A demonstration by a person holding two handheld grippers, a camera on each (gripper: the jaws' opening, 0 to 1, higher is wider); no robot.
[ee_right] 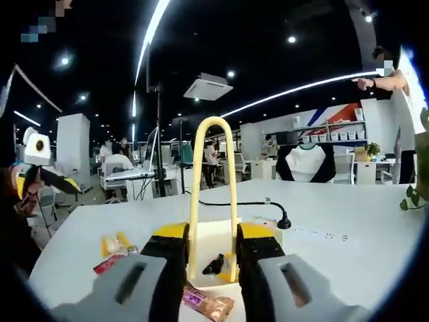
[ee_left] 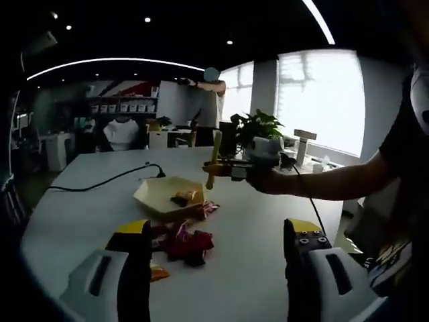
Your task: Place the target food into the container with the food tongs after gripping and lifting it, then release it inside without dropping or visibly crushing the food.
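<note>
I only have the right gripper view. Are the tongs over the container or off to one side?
Observer: In the left gripper view, the yellow tongs in the right hand-held gripper stand upright over the container edge nearest that gripper, not over its middle.
Operator: What about the left hand-held gripper?
Observer: The left hand-held gripper is open and holds nothing.
Operator: Anything ahead of it?
Observer: Red-wrapped snacks lie on the table beside the container, seen between its jaws.
</note>
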